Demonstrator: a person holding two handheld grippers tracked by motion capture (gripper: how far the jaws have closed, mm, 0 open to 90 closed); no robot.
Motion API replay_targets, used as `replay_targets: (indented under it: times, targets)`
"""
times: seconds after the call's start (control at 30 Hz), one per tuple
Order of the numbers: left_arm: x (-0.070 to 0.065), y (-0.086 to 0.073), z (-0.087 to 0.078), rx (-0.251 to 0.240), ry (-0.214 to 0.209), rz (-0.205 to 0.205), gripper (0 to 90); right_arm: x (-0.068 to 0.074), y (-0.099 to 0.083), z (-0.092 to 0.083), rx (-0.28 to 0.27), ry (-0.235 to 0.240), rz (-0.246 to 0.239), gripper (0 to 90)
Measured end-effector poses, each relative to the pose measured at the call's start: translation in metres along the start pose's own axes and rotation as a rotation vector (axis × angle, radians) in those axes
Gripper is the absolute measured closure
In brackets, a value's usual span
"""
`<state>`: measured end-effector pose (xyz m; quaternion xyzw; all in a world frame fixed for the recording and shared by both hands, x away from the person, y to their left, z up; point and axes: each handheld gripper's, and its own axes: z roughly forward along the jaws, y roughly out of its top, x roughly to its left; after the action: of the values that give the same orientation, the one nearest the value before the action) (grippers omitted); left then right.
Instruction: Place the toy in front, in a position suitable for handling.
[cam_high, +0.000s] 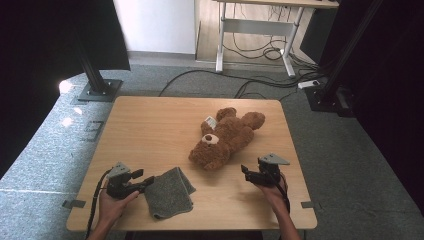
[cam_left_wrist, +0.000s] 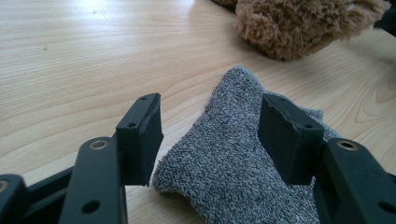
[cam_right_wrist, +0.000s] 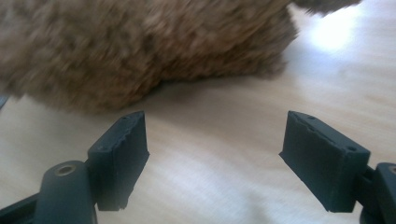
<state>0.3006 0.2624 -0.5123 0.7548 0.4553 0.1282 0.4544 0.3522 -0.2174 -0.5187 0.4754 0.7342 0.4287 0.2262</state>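
Observation:
A brown teddy bear (cam_high: 225, 137) lies on its back in the middle right of the wooden table (cam_high: 150, 125). A grey towel (cam_high: 169, 192) lies folded near the front edge, left of the bear's head. My left gripper (cam_high: 146, 183) points right at the towel's left edge. In the left gripper view its jaws stand apart, and the towel (cam_left_wrist: 224, 163) lies flat between them without being pinched. The bear's fur (cam_left_wrist: 299, 25) is farther off. My right gripper (cam_high: 247, 172) hovers just right of the bear's head, open and empty, with the bear (cam_right_wrist: 140, 46) close ahead.
Black stand bases sit on the carpet at the back left (cam_high: 97, 91) and the back right (cam_high: 325, 97). Cables (cam_high: 260, 85) run over the floor behind the table, under a white desk frame (cam_high: 255, 30). Bare tabletop stretches across the left and back.

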Motion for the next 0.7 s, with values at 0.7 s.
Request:
replay_targets:
  times: [0.7]
  targets:
    - [-0.012,-0.001,0.006,0.025,-0.016,0.034,37.7,-0.038,0.078,0.033,-0.026,0.042,0.066,22.9]
